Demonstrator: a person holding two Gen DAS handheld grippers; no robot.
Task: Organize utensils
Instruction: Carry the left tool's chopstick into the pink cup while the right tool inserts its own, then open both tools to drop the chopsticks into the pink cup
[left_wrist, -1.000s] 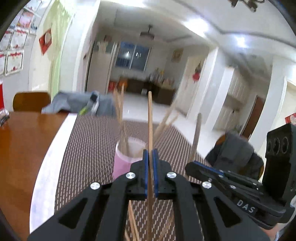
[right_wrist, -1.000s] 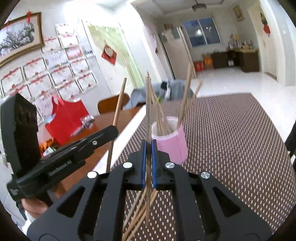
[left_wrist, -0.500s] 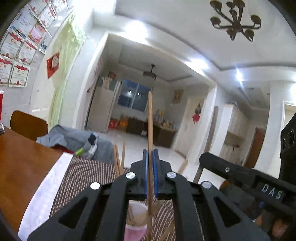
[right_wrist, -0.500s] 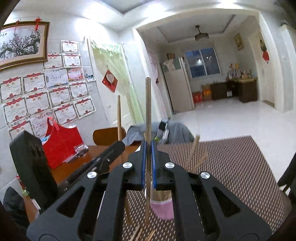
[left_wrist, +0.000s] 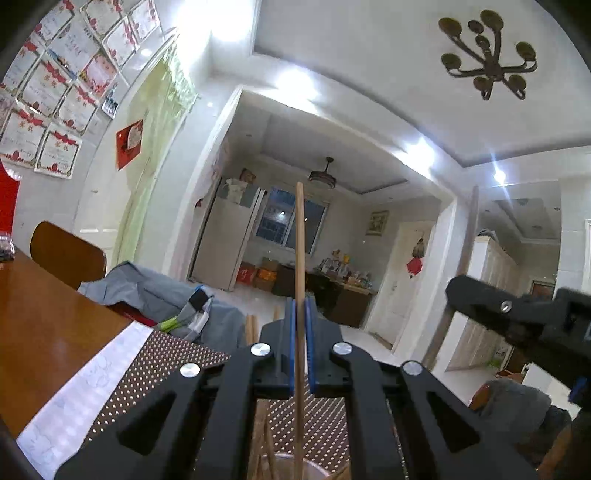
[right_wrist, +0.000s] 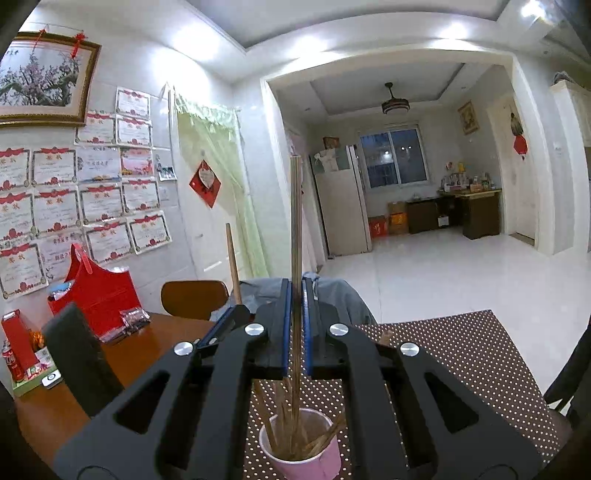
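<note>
My left gripper (left_wrist: 300, 317) is shut on a wooden chopstick (left_wrist: 300, 240) that stands upright, its lower end over the rim of the pink cup (left_wrist: 291, 467) at the bottom edge of the left wrist view. My right gripper (right_wrist: 294, 299) is shut on another upright chopstick (right_wrist: 295, 221), whose lower end reaches into the pink cup (right_wrist: 306, 458), which holds several chopsticks. The right gripper (left_wrist: 517, 314) shows at the right of the left wrist view. The left gripper (right_wrist: 221, 325) with its chopstick (right_wrist: 232, 258) shows to the left in the right wrist view.
A brown dotted placemat (right_wrist: 461, 354) covers the wooden table (right_wrist: 147, 343). A red bag (right_wrist: 96, 291), a red box (right_wrist: 16, 343) and small packets sit at the table's far left. A wooden chair (right_wrist: 194, 301) with grey clothing (left_wrist: 147, 291) stands beyond.
Both grippers rose and tilted up with their chopsticks; the cup slid from mid-frame to the bottom of both views, and loose chopsticks on the mat dropped out of sight.
</note>
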